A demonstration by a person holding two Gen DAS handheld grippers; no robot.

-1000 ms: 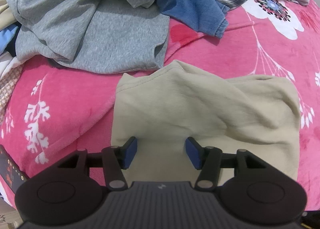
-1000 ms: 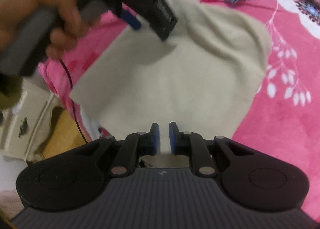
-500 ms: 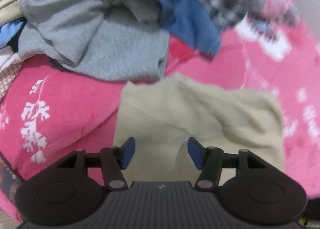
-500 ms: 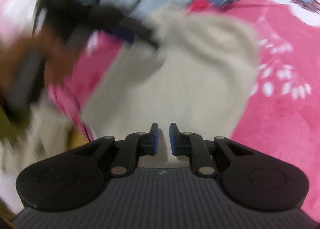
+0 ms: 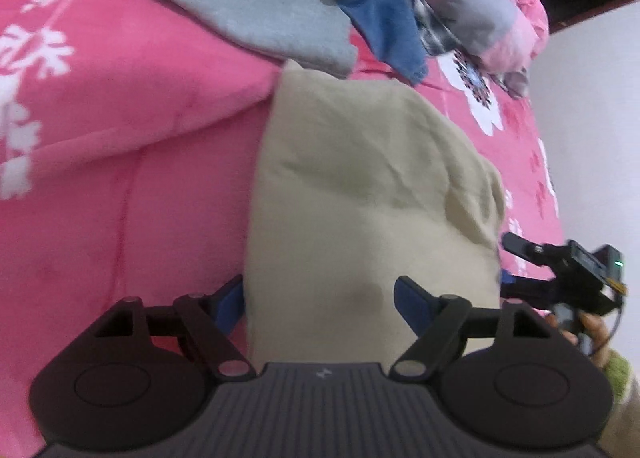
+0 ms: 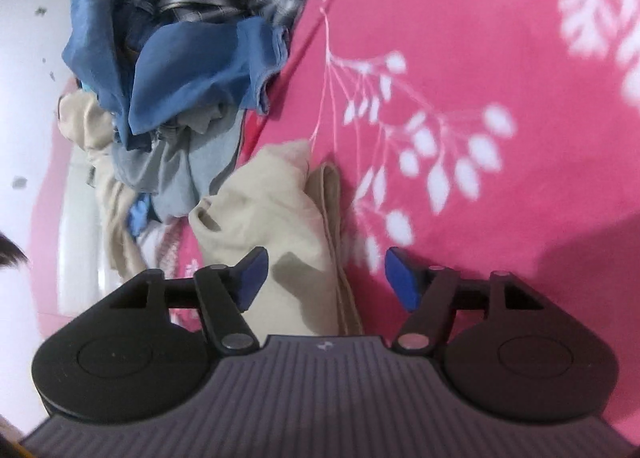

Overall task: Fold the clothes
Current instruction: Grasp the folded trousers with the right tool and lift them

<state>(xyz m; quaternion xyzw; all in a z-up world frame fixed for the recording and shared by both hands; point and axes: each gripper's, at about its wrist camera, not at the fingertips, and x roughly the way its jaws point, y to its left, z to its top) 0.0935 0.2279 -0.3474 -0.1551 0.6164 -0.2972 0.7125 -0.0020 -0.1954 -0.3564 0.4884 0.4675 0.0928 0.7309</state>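
Beige garment [image 5: 360, 194] lies folded on the pink bed blanket [image 5: 120, 178], near the unsorted clothes pile [image 6: 180, 70]. Left tool [image 5: 320, 300] and right tool [image 6: 326, 278] both opening, nothing clamped. Fabric looks soft, light, floppy. I'd pinch the layered edges; any single layer will slip loose.

Both grippers angled downward.
Left gripper [image 5: 318, 304] and right gripper [image 6: 326, 278]: jaws apart and opening, gripping nothing.
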